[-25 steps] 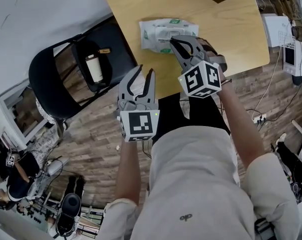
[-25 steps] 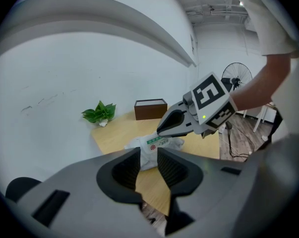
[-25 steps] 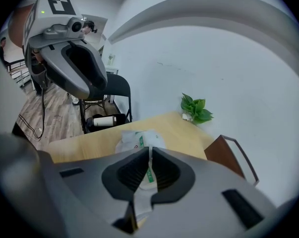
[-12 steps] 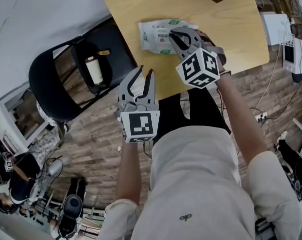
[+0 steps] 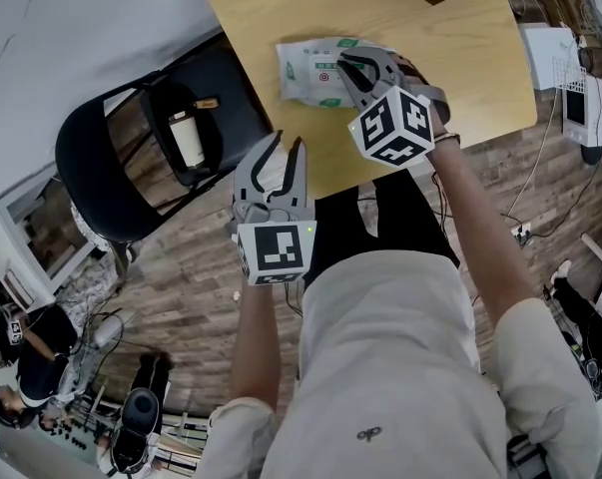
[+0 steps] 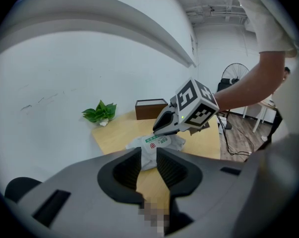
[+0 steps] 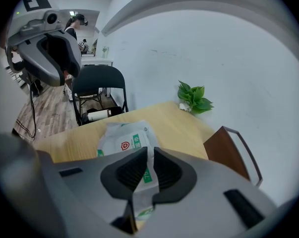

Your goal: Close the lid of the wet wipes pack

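- Forward toward 12 o'clock goes the right gripper (image 5: pixel 355 68), now over the soft white wet wipes pack with green print (image 5: pixel 308 68), likely to press its lid flat. Its jaws have just been opening and stand a slit apart, with pack film showing between them.
- At 7 o'clock the left gripper (image 5: pixel 288 144) waits off the light wooden table (image 5: pixel 450 38), spare for now. Its jaws are apart and empty (just narrowed slightly).
- Pack lies flat on the table, top up, long axis 9 to 3.

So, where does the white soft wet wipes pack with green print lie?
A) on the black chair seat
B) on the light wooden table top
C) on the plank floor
B: the white wet wipes pack lies flat on the light wooden table top, as the head view shows.
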A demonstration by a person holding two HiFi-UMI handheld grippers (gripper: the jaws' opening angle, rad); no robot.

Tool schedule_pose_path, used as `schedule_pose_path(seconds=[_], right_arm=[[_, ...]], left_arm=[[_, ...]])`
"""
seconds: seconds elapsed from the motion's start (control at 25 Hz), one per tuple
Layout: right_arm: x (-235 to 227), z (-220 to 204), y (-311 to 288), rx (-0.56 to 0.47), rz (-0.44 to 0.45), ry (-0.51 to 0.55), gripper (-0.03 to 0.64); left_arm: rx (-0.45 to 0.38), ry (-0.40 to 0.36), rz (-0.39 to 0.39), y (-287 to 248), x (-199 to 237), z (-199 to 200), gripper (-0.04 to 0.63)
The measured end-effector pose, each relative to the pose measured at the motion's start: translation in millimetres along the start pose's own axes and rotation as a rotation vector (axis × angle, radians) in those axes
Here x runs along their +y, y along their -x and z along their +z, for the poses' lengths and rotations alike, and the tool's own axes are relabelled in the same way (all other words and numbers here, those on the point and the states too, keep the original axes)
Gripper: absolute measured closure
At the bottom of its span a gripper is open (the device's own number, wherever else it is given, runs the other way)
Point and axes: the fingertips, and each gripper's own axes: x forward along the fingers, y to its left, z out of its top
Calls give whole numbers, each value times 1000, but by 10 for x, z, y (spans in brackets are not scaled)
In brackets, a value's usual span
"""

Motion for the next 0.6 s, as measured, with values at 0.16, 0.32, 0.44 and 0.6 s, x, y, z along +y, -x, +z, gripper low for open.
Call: schedule_pose_path(seconds=[0.16, 0.32, 0.44, 0.6], right_arm=[[8, -24, -48, 24, -3, 38, 583], [28, -44, -111, 46, -4, 72, 594], [48, -57, -148, 58, 11, 71, 607], [59, -59, -195, 74, 36, 46, 618]], left_arm=[[-2, -1, 0, 1, 9, 1, 503], [-4, 0, 0, 7, 15, 2, 503], [-4, -1, -1, 14, 16, -5, 503], [1, 1, 0, 24, 24, -12, 505]])
